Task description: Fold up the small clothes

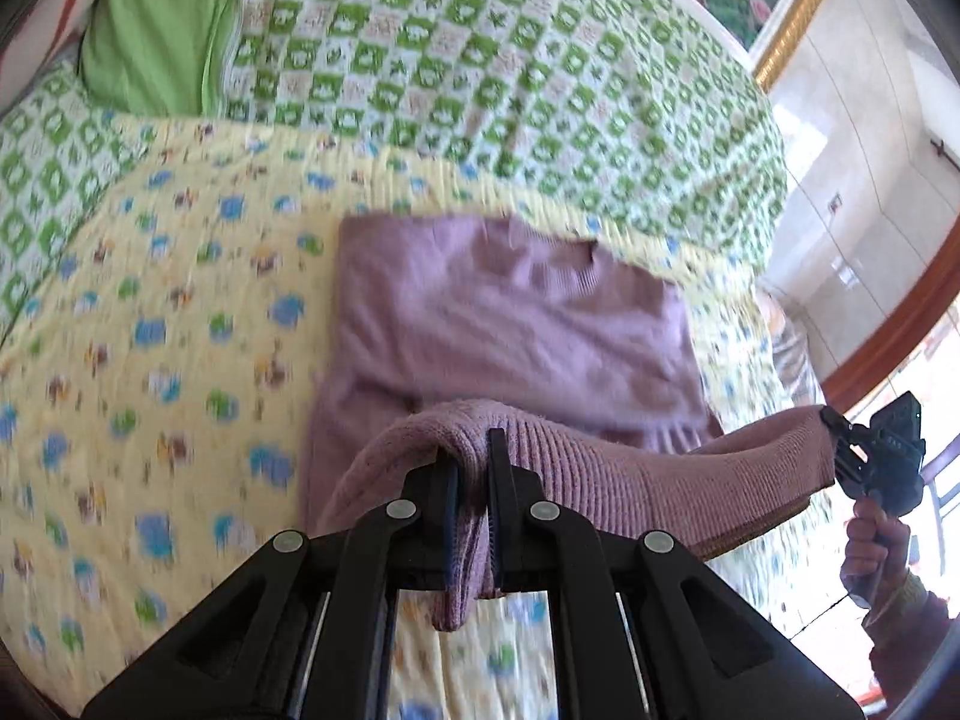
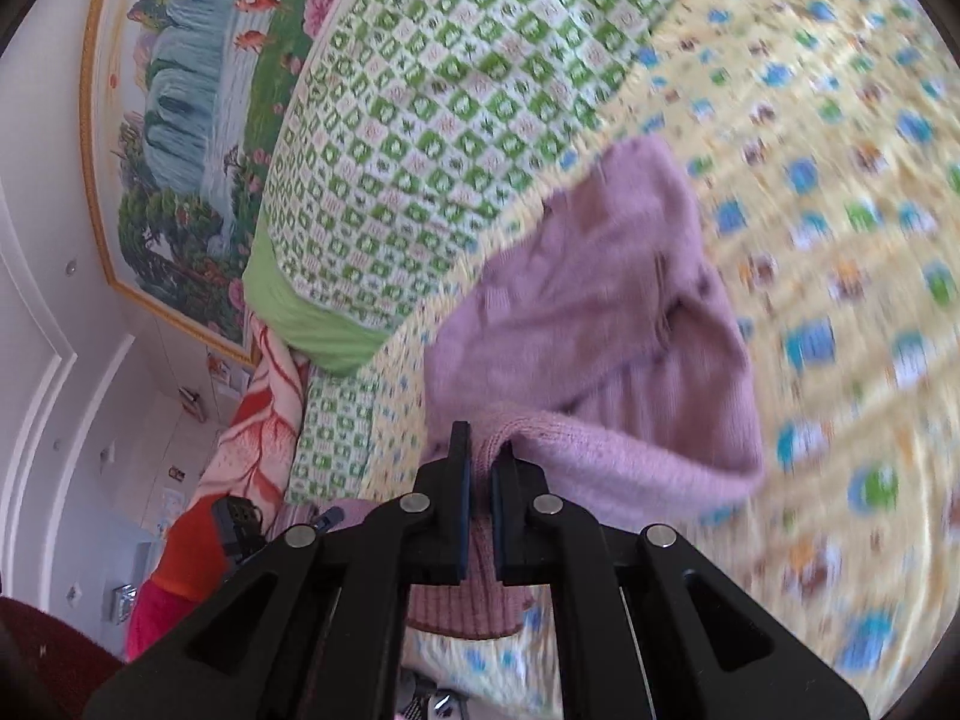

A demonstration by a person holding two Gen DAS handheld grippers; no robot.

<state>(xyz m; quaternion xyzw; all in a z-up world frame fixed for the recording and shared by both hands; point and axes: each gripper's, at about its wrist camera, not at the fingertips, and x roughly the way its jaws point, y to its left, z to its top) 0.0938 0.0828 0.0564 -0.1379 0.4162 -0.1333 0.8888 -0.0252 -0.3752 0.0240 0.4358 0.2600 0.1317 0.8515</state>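
A: Two grips on one mauve ribbed-knit sweater (image 1: 510,324). Left gripper (image 1: 474,468) pinches the hem tight; right gripper (image 2: 478,468) likewise, jaws closed on knit.

B: Step?

A: Mid-fold, by my reading. Hem lifted, body lying on the yellow printed quilt (image 1: 150,330). Next move likely calls for carrying the hem evenly toward the collar, both corners level.

B: View differences?

A: Left view shows a hand (image 1: 870,546) holding the other tool. Right view alone shows the framed landscape painting (image 2: 180,120).
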